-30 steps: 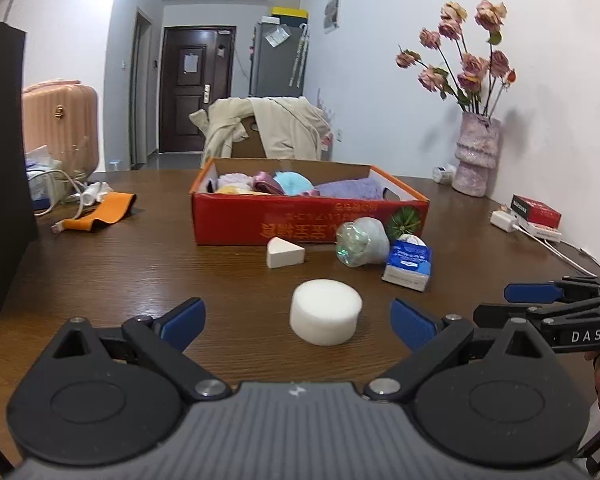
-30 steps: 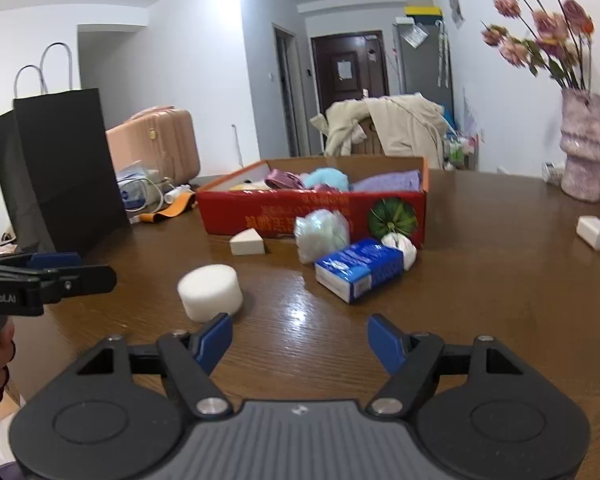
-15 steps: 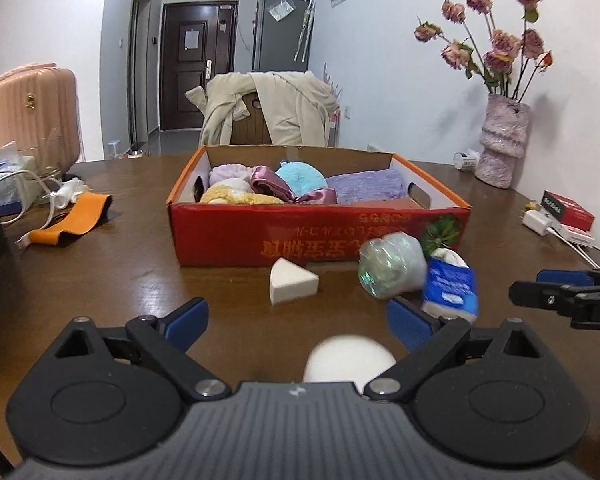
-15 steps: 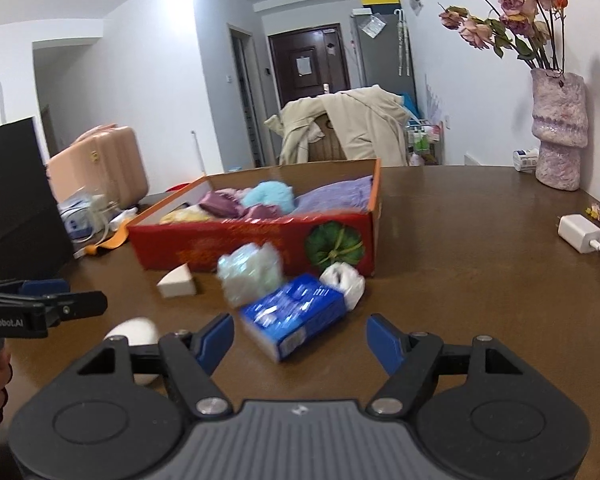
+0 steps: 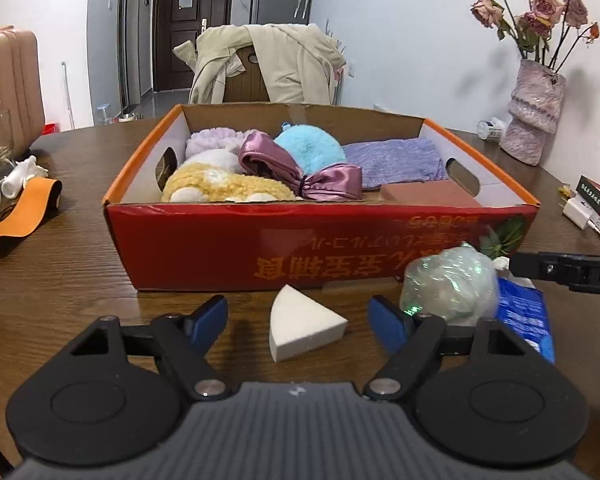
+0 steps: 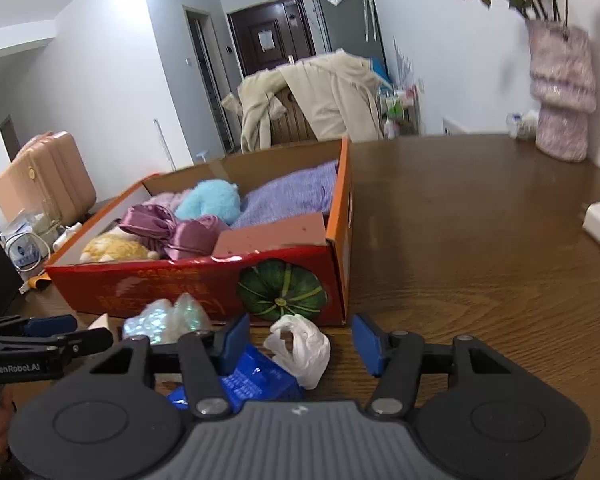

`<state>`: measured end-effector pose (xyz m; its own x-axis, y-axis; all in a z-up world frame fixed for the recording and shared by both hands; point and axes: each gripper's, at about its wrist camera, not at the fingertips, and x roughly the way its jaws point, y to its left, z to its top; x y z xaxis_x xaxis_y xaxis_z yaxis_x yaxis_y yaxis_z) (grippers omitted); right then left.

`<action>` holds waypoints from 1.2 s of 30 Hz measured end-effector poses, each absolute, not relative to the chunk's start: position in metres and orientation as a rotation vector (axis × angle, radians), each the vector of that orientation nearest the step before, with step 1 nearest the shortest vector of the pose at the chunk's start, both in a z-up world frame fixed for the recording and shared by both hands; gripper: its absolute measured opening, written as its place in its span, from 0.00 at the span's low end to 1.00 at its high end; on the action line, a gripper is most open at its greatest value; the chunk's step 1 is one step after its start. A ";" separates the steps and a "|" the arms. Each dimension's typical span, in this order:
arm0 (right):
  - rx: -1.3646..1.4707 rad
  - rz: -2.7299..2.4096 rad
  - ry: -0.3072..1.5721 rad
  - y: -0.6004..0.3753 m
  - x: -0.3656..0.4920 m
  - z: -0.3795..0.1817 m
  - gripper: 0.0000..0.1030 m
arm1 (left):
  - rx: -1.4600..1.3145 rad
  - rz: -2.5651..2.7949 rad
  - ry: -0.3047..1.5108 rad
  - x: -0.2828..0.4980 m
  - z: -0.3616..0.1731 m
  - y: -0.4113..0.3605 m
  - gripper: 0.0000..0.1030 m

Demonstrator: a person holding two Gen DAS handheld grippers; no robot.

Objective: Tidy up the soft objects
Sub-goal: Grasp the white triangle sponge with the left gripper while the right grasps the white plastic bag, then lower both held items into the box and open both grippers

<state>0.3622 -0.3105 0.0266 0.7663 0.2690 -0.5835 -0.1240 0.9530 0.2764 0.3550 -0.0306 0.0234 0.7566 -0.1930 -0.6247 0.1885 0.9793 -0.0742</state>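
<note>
Between the narrowing, still-parted left tongs (image 5: 299, 318) lies a matte white foam wedge (image 5: 302, 330), untouched.

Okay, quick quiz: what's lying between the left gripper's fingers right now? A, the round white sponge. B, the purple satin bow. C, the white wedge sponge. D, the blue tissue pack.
C: the white wedge sponge lies on the table between the open fingers of the left gripper, which have just been closing without touching it; the bow sits in the box.
</note>
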 end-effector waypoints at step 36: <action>0.221 0.320 0.446 -0.287 0.229 0.095 0.16 | -0.056 -0.297 0.442 0.214 0.100 -0.016 0.35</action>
<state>0.2287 -0.2874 0.0946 0.8537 0.3499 -0.3858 -0.2542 0.9264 0.2778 0.2137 -0.0165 0.0996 0.8613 -0.2953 -0.4134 0.2711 0.9553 -0.1177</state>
